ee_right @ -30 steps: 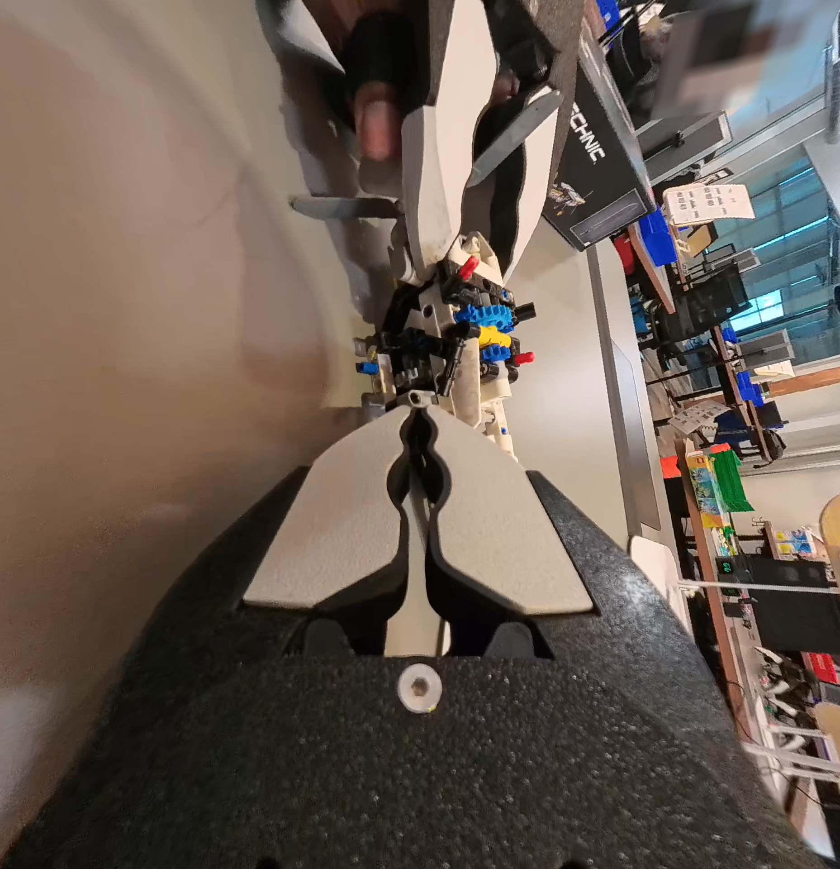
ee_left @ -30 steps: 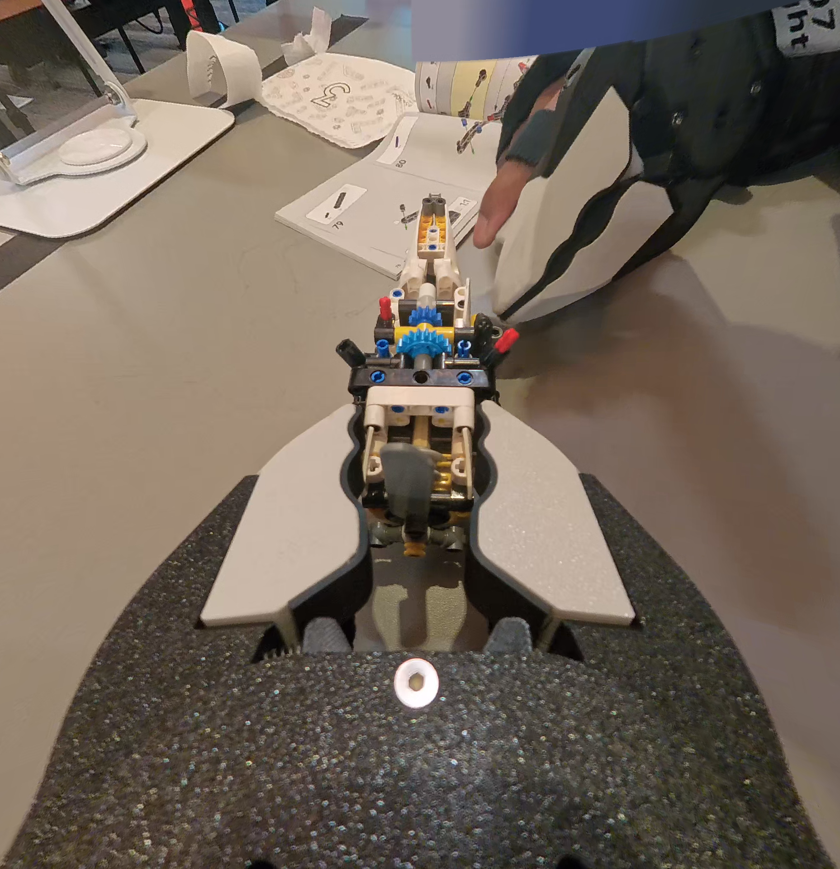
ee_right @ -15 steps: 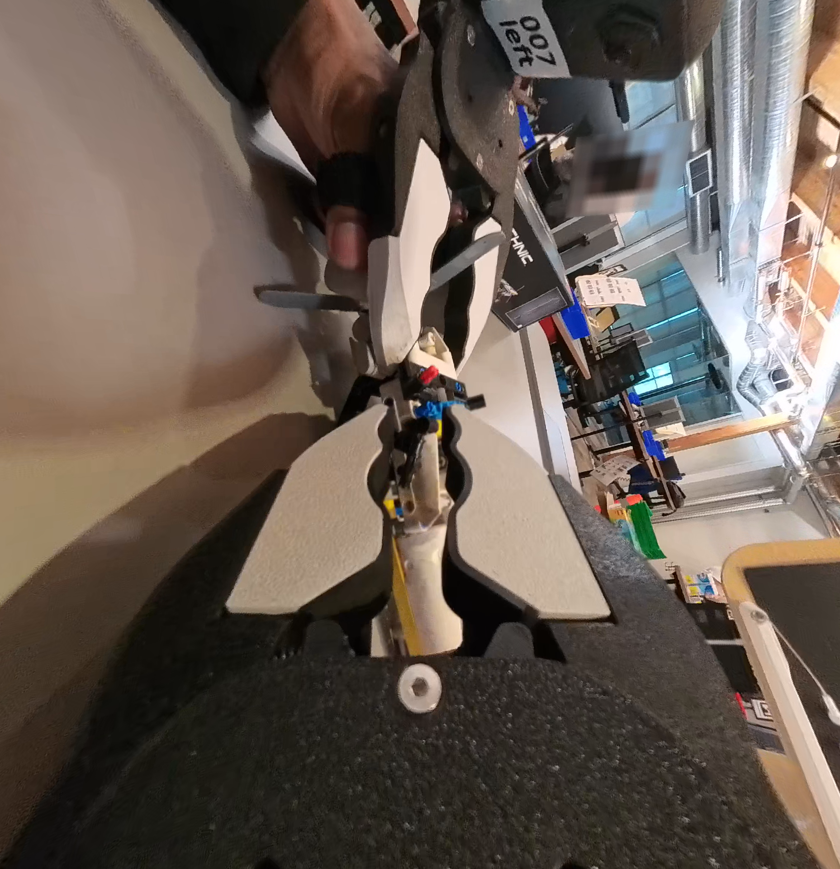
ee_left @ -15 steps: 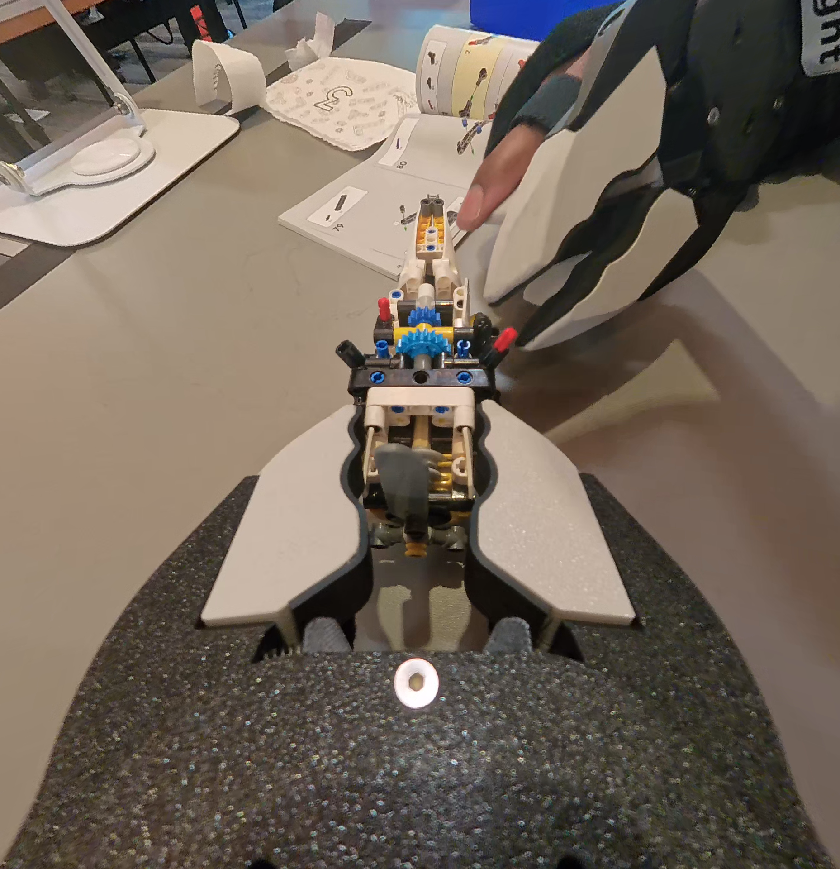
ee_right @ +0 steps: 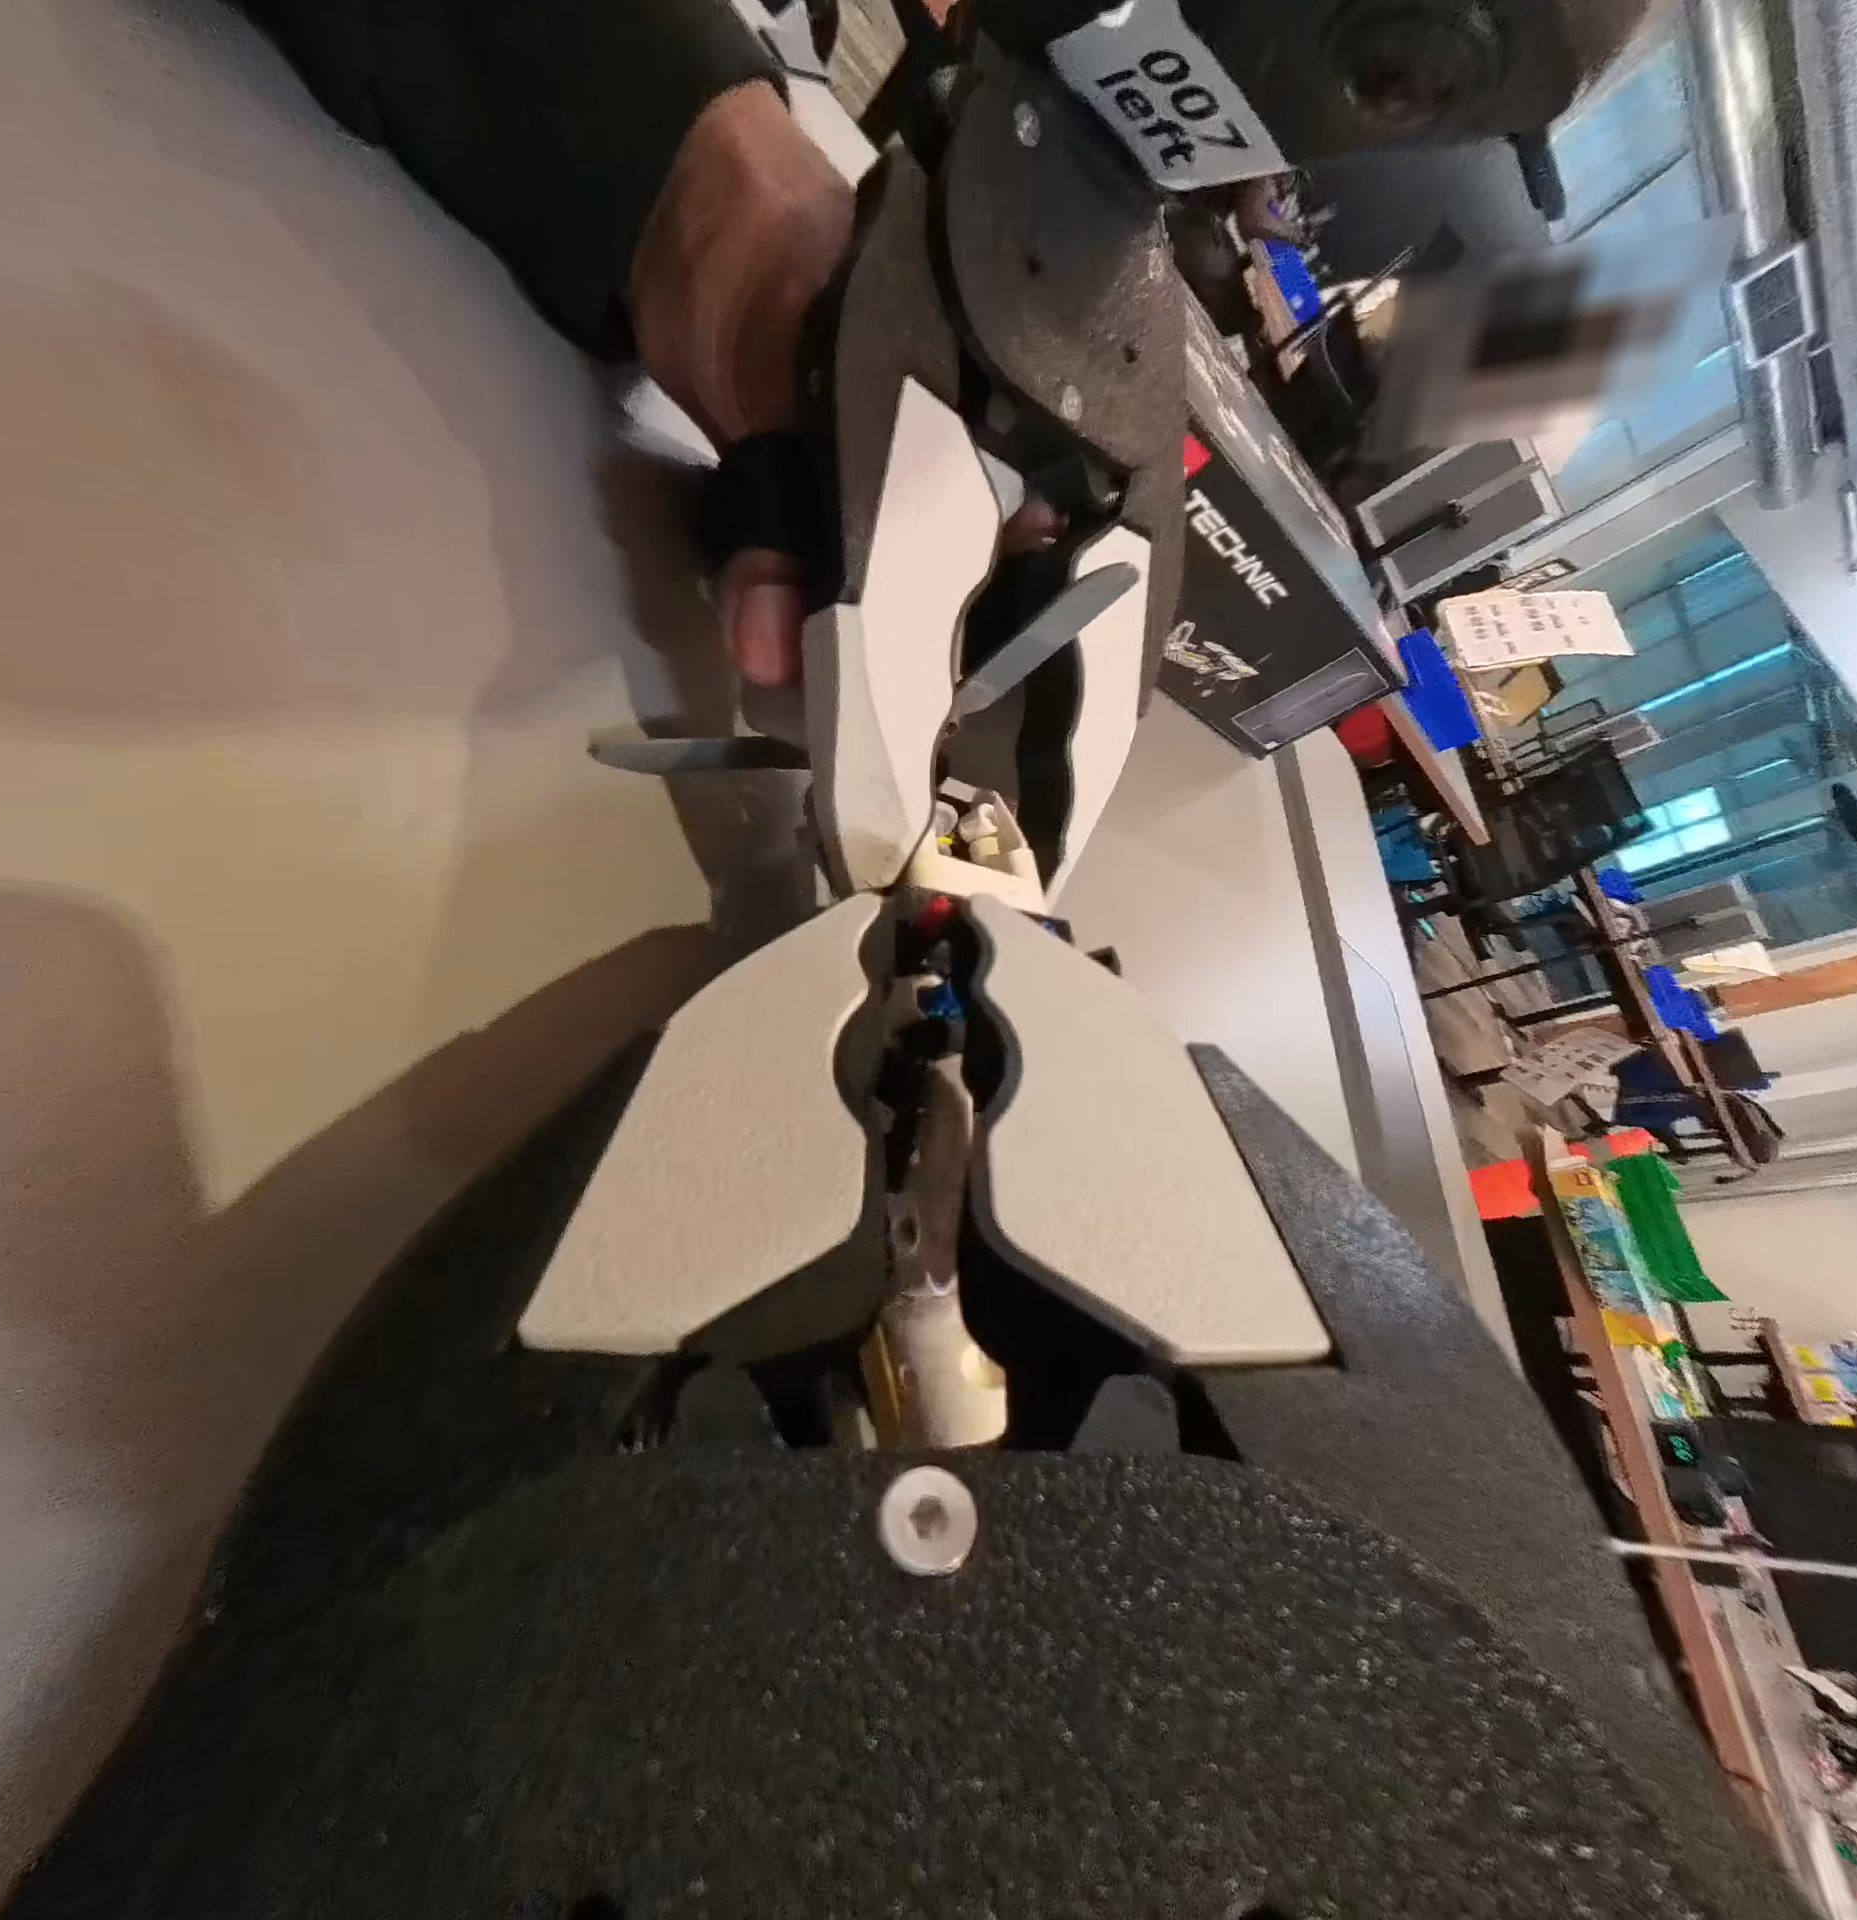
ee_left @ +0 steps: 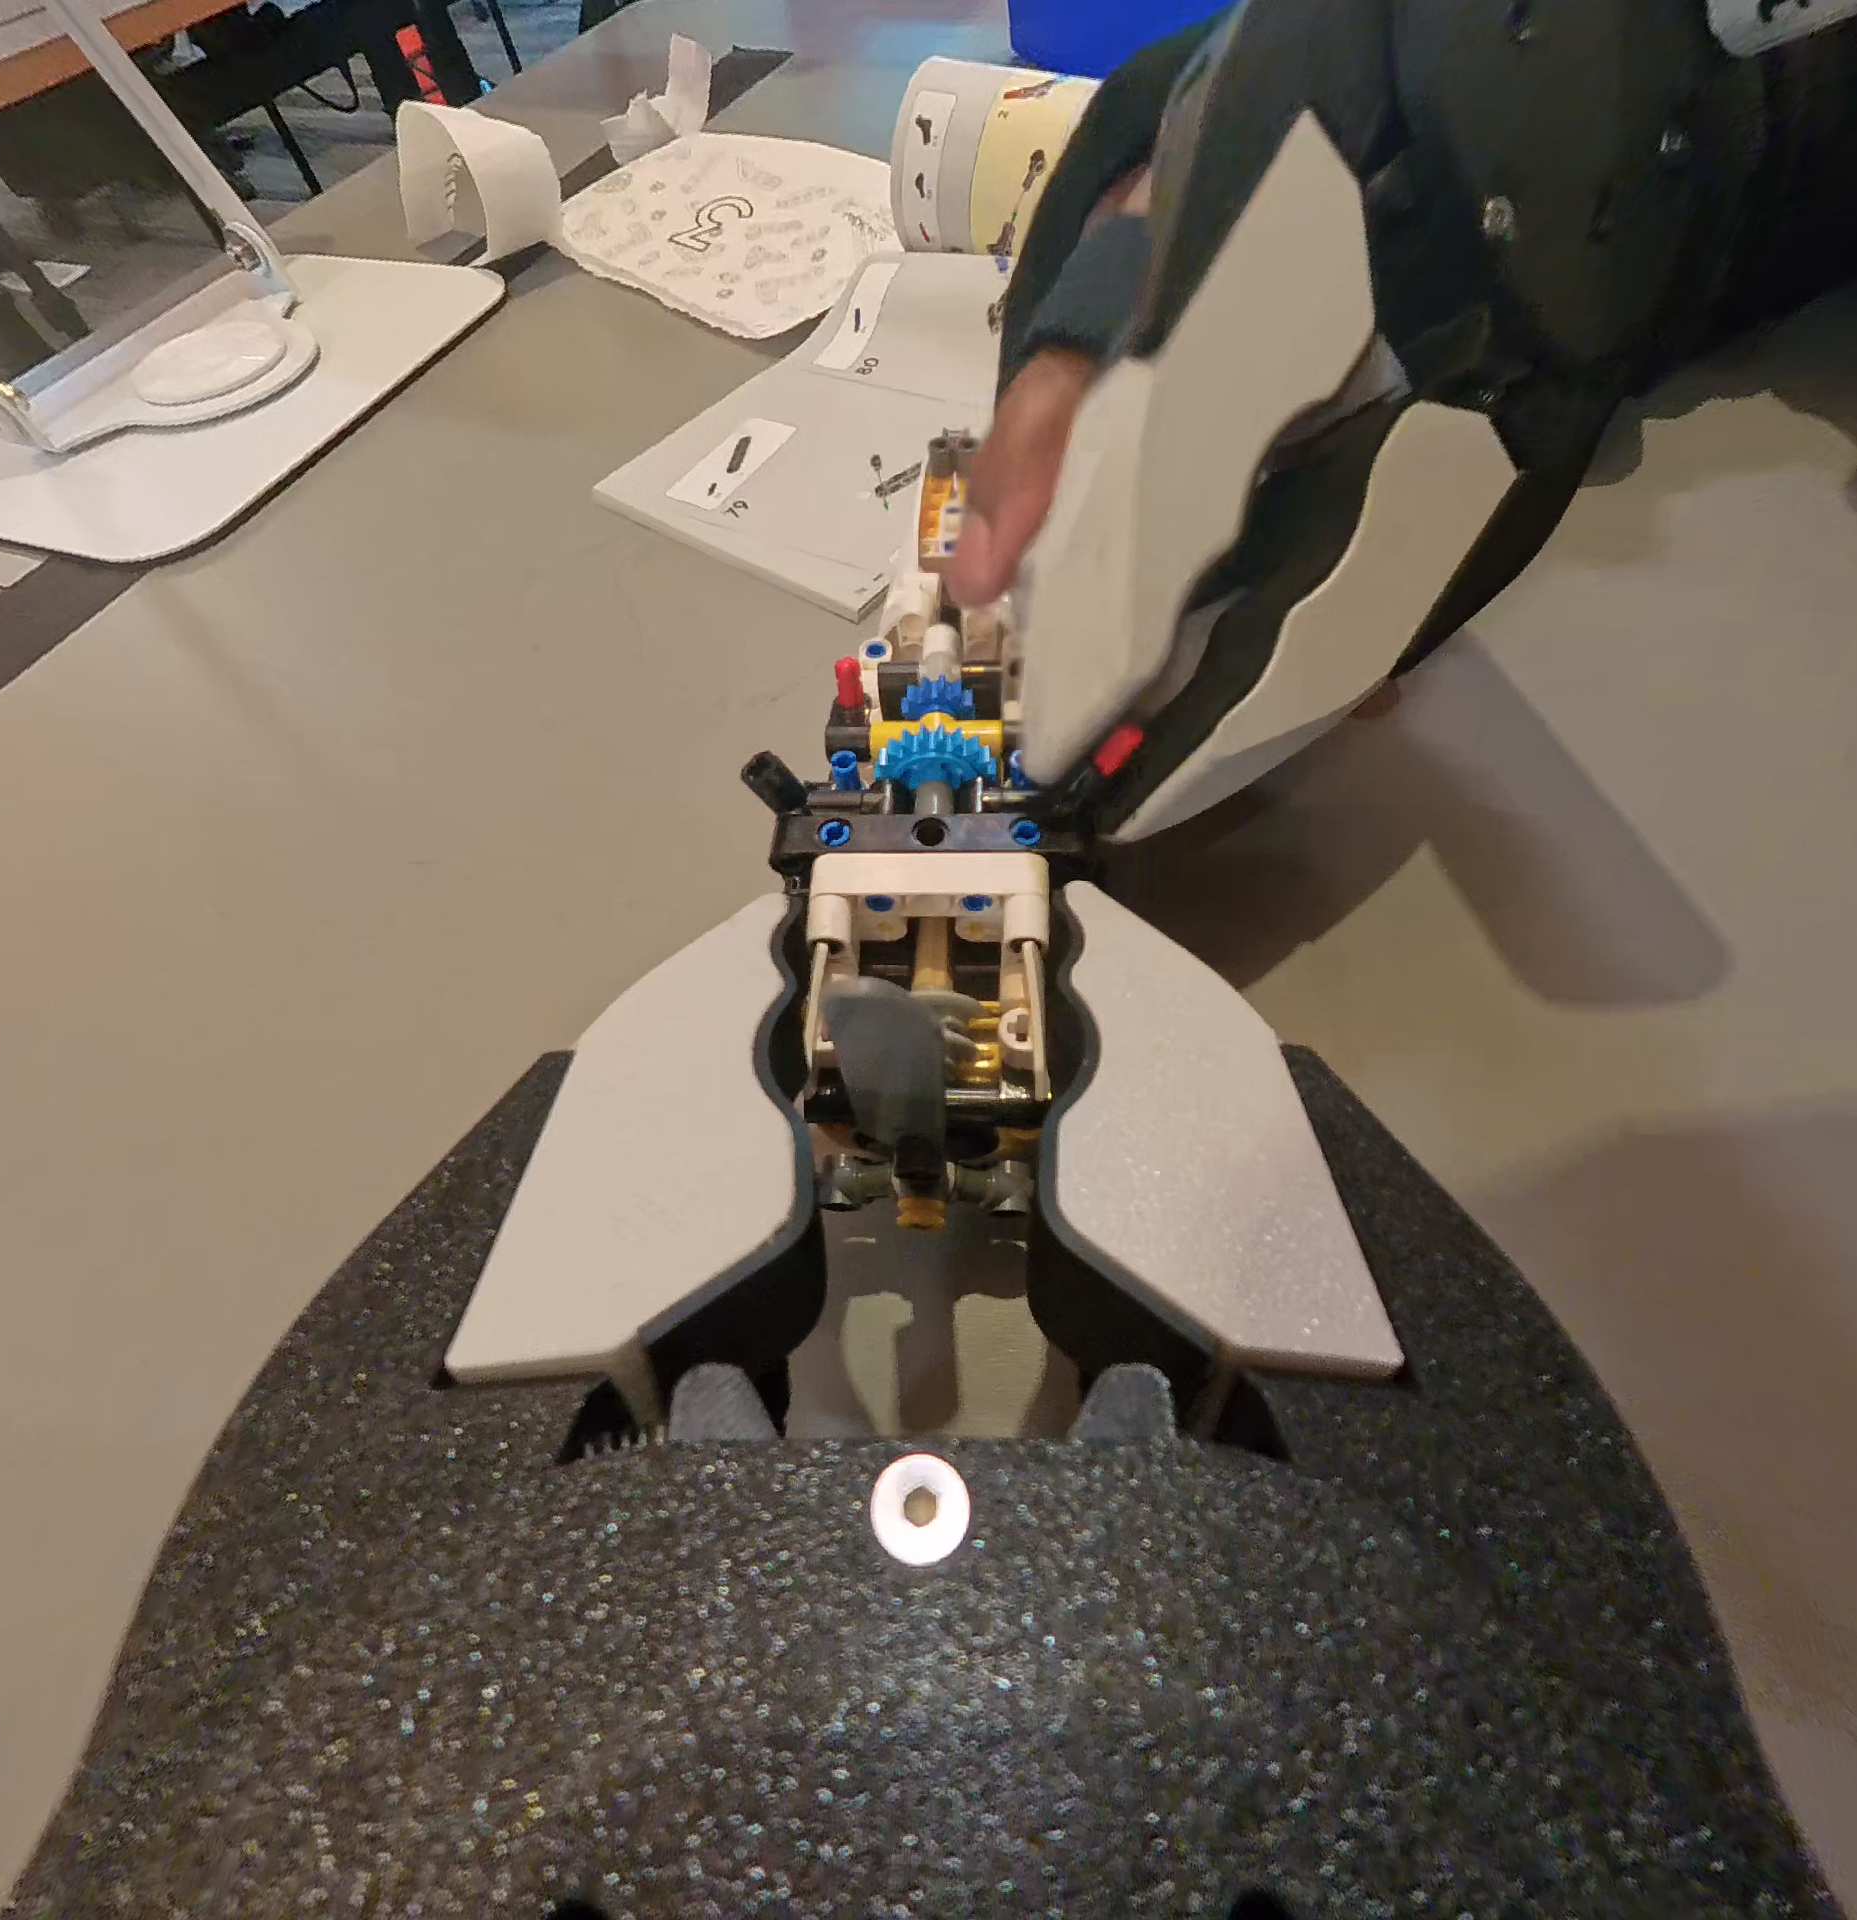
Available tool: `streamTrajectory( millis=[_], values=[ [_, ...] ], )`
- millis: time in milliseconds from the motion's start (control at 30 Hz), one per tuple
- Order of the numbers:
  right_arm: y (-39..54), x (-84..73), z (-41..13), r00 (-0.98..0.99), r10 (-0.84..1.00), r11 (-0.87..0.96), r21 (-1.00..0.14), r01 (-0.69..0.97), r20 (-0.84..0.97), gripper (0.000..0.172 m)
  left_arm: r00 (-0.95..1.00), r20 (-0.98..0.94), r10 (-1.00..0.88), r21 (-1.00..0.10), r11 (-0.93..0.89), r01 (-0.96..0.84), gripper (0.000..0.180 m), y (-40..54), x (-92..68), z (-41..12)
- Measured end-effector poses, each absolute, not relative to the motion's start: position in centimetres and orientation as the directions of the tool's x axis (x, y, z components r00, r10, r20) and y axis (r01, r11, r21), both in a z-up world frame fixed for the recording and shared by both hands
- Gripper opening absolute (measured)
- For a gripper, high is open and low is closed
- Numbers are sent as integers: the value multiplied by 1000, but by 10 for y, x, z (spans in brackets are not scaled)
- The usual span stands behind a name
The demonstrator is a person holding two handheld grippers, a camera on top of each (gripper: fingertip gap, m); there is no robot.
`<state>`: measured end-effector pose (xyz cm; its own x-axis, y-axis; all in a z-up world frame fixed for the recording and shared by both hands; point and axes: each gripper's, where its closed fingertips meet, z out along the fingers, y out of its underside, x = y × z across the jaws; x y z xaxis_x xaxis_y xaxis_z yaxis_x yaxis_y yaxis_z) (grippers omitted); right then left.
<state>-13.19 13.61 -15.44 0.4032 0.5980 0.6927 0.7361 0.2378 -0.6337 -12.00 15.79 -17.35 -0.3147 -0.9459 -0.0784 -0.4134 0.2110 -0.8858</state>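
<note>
We see a brick model (ee_left: 929, 831), long and narrow, built of white, black, yellow and blue parts with two blue gears (ee_left: 934, 753) on top, lying lengthwise on the grey desk (ee_left: 332, 831). Its near end sits between the fingers of our left claw (ee_left: 929, 940), which stands about the model's width apart with both pads against the white frame's sides, so the model is clamped there.

Our right claw (ee_left: 1100, 769) comes in from the right, tilted, its tips down on the model's right side at a red pin (ee_left: 1118, 748) on a black connector. In its own view the fingers (ee_right: 758, 1122) stand only narrowly apart, with the red pin and dark and blue parts in the slot between them; the picture is blurred, and we cannot tell whether the pads press on anything. A fingertip (ee_left: 991, 530) of the hand holding this claw rests near the model's far end.

Beyond the model lies an open instruction booklet (ee_left: 799, 457), one page curled up. Farther off are a printed paper bag (ee_left: 716, 239), a curled white strip (ee_left: 467, 177) and a white stand base (ee_left: 228, 384). The right view shows a black box (ee_right: 1277, 592) standing on the desk behind the left claw.
</note>
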Motion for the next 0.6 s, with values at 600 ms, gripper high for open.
streamTrajectory(
  millis=[600],
  values=[
    [126,-127,-155,394,696,200,-689,696,600,7,-357,-84,-930,-885,234,-402,45,151,-120,-174]
  ],
)
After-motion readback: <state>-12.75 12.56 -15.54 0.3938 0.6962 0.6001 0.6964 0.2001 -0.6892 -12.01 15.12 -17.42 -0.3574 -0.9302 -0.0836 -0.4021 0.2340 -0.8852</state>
